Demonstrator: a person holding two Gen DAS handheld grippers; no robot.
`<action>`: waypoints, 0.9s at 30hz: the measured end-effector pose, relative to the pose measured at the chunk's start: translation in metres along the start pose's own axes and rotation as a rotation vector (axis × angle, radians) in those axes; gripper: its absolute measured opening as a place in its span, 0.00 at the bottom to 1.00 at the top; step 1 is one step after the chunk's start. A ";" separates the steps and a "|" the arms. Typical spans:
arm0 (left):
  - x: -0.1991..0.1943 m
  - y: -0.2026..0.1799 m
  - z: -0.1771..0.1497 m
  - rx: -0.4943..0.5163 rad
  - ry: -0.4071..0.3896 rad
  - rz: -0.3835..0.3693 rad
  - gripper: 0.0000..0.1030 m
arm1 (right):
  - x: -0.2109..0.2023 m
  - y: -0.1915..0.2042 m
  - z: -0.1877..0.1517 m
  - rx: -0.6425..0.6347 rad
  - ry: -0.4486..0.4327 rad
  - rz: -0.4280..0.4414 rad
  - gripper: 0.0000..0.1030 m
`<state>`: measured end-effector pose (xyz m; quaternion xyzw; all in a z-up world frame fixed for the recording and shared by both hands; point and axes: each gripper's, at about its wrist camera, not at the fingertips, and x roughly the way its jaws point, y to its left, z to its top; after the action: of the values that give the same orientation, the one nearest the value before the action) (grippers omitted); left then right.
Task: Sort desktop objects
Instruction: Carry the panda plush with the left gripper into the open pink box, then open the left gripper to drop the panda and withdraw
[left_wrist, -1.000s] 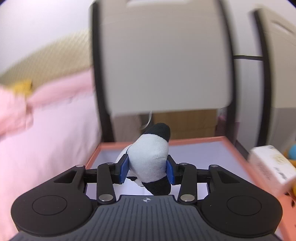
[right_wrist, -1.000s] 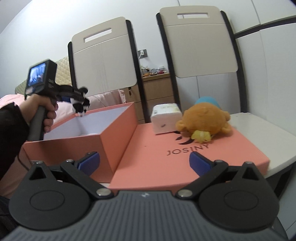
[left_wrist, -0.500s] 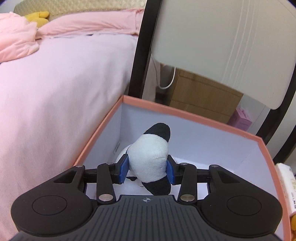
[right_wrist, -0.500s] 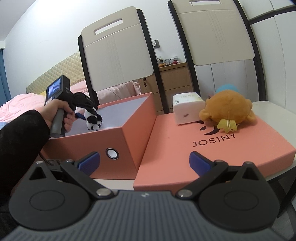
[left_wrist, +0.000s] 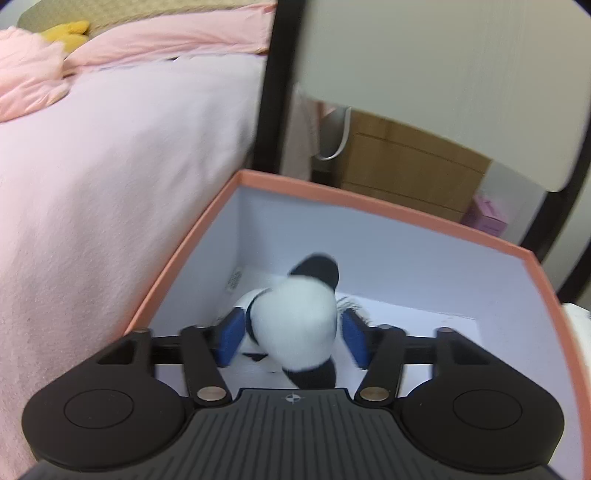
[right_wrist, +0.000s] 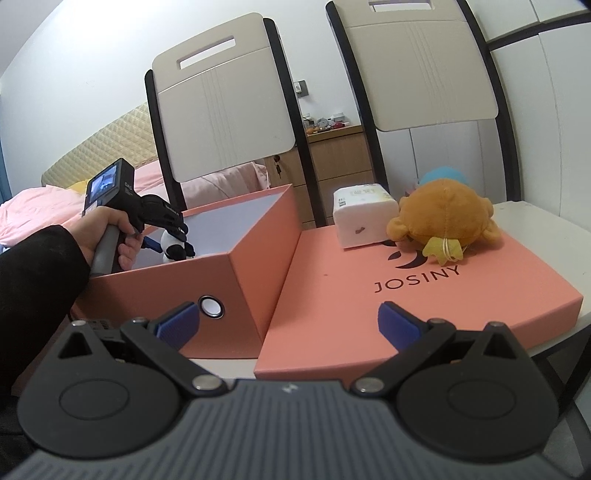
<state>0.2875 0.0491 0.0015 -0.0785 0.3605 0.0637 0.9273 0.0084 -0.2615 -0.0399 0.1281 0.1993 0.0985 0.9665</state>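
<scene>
Panda plush (left_wrist: 295, 325) sits between the blue pads of my left gripper (left_wrist: 291, 341), low inside the open salmon box (left_wrist: 406, 214) near its left corner. In the left wrist view the fingers (left_wrist: 231, 341) look parted, with a sliver of gap on each side of the toy, so I judge the drop is under way; the picture is blurred and I cannot tell whether the panda rests on the box floor. To do this well I would spread the fingers fully, let the toy settle, then lift straight up so the pads do not drag it or catch the box wall. Beyond the box rim lie a pink bed (left_wrist: 110, 166), a chair back (left_wrist: 443, 74) and a wooden drawer unit (left_wrist: 406, 173). In the right wrist view my right gripper (right_wrist: 288, 325) hangs spread wide and empty in front of the box (right_wrist: 229, 280) and its flat lid (right_wrist: 424, 295), which lies just beside it on a white tabletop (right_wrist: 546, 225). On the lid wait an orange plush (right_wrist: 443, 218) and, touching it, a white tissue pack (right_wrist: 362, 218); a blue toy (right_wrist: 443, 173) peeks out behind. Two chairs stand against a white wall.
</scene>
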 end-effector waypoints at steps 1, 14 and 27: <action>-0.008 -0.004 -0.001 0.016 -0.024 -0.002 0.77 | 0.000 0.000 0.000 0.000 -0.003 -0.003 1.00; -0.114 -0.031 -0.033 0.103 -0.252 -0.050 0.95 | -0.008 -0.002 0.003 -0.007 -0.045 -0.019 1.00; -0.151 -0.008 -0.065 0.139 -0.407 -0.046 0.98 | -0.023 -0.005 0.010 0.011 -0.106 -0.003 1.00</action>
<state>0.1352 0.0198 0.0574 -0.0080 0.1675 0.0319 0.9853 -0.0072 -0.2742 -0.0243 0.1381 0.1484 0.0891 0.9752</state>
